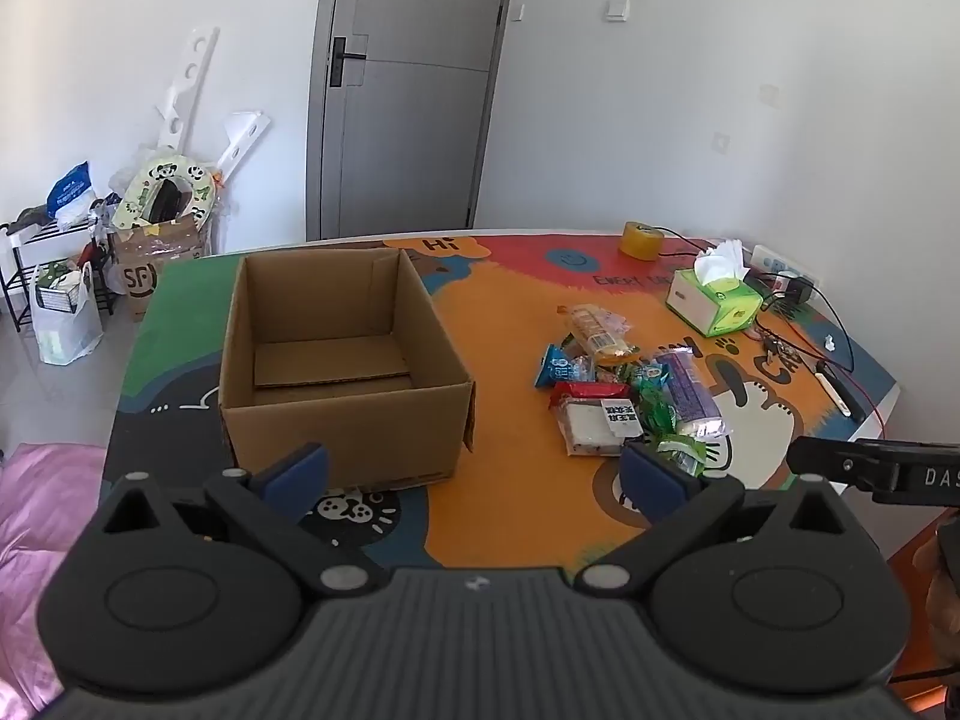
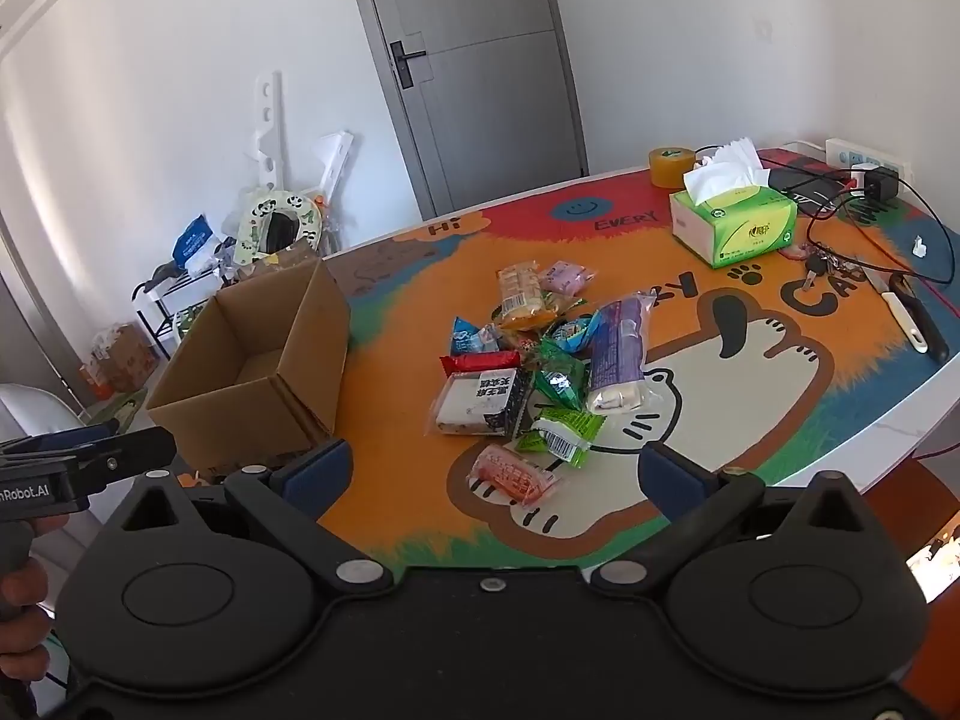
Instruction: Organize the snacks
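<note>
Now my left gripper (image 1: pixel 474 477) spread wide, nothing held — my right gripper (image 2: pixel 495 474) likewise. Heap of colourful wrapped snack packets (image 2: pixel 540 360) lies on cartoon-printed orange table mat (image 2: pixel 396 396), just beside open brown cardboard box (image 1: pixel 342 360) — box interior bare.

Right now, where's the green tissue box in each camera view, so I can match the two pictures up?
Left wrist view: the tissue box sits right of centre, at the table's far right, beyond the snack pile.
Right wrist view: the tissue box is upper right, again beyond the snacks.
Shared landmark: the yellow tape roll just behind it, toward the door.
</note>
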### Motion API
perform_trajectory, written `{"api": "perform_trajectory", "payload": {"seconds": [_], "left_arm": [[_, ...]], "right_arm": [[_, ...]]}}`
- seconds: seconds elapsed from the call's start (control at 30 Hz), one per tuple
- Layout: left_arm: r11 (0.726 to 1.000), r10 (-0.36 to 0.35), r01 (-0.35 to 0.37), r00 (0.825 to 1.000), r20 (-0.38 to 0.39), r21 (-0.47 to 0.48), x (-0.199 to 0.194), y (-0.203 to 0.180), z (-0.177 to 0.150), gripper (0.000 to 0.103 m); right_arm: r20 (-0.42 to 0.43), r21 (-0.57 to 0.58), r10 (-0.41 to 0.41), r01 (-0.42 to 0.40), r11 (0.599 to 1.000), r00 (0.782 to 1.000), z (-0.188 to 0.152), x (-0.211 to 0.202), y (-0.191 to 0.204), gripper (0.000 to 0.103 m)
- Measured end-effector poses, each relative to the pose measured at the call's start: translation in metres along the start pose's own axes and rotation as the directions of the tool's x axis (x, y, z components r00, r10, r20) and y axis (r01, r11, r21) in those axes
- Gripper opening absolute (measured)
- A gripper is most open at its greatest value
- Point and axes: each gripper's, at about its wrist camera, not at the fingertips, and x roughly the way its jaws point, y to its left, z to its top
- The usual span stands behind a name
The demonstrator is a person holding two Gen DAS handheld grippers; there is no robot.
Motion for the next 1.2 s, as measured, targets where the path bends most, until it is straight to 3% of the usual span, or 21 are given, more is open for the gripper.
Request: {"api": "perform_trajectory", "payload": {"seconds": [1.2], "left_arm": [[1.0, -0.008, 0.008, 1.0, -0.003, -0.005, 0.0011, 0.0027, 0.0003, 0.103]], "right_arm": [[0.002, -0.014, -0.012, 0.012, 1.0, 1.0, -0.0002, -0.0009, 0.0023, 0.103]]}}
